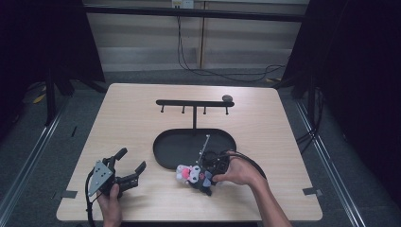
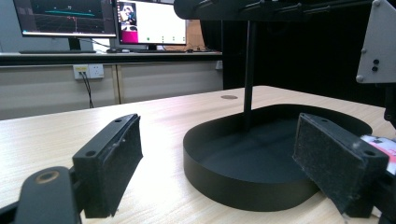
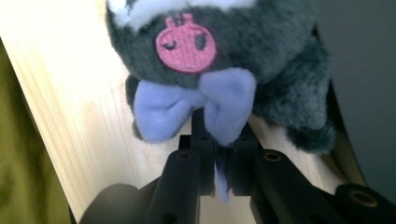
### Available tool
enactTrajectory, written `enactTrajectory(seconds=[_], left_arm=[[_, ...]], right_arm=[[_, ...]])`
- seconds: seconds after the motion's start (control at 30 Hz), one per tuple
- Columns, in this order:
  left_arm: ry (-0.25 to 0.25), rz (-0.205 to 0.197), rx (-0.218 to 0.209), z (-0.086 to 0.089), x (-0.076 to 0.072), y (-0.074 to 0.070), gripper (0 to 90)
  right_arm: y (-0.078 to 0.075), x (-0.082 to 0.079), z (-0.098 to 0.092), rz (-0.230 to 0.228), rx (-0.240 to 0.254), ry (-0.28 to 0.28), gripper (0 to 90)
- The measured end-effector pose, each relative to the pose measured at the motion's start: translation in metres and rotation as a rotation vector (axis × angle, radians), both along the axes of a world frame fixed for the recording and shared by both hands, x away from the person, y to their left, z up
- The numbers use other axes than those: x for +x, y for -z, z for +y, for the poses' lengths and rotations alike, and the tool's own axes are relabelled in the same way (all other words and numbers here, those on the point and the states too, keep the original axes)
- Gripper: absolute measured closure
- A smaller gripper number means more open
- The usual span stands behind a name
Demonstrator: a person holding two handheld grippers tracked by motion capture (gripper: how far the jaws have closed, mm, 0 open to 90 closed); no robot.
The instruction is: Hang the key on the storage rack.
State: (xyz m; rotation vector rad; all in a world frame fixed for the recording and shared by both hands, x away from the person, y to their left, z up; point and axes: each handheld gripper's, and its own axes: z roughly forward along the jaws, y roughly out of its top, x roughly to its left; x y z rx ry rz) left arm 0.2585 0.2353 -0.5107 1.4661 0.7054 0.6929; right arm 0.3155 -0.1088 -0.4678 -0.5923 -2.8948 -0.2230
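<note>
Right gripper (image 1: 206, 181): jaws closed together, clamping a thin strip of the lilac bow (image 3: 196, 105) on the grey plush toy (image 1: 193, 176). The toy lies on the wooden table (image 1: 127, 118), touching the near rim of the black oval tray (image 1: 163, 146) at its 6 o'clock. An embroidered pink face patch (image 3: 186, 45) sits above the bow.

Left gripper (image 1: 128, 168): jaws spread wide, nothing between the pads; positioned at the tray's 8 o'clock, well apart from the toy. A hook stand (image 1: 194, 105) rises from the tray's 12 o'clock edge.
</note>
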Motion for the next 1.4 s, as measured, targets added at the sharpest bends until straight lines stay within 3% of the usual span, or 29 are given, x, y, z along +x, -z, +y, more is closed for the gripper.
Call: enactTrajectory(seconds=[0.13, 0.4, 0.9, 1.0, 1.17, 1.4], left_arm=[[0.000, 0.000, 0.000, 0.000, 0.000, 0.000, 15.2], [0.000, 0.000, -0.001, 0.000, 0.000, 0.000, 15.2], [0.000, 0.000, -0.001, 0.000, 0.000, 0.000, 15.3], [0.000, -0.001, -0.002, 0.000, 0.000, 0.000, 15.3], [0.001, 0.000, -0.001, 0.000, 0.000, 0.000, 15.3], [0.001, 0.000, -0.001, 0.000, 0.000, 0.000, 15.3]], right_arm=[[-0.001, 0.000, 0.005, 0.007, -0.018, -0.013, 87.0], [-0.022, -0.001, 0.010, 0.007, -0.024, -0.040, 87.2], [-0.070, 0.000, 0.020, -0.075, -0.006, -0.093, 87.3], [-0.080, 0.001, 0.025, -0.093, -0.029, -0.121, 87.3], [-0.090, 0.004, 0.033, -0.095, -0.044, -0.141, 87.4], [-0.102, 0.011, 0.034, -0.100, -0.013, -0.138, 87.4]])
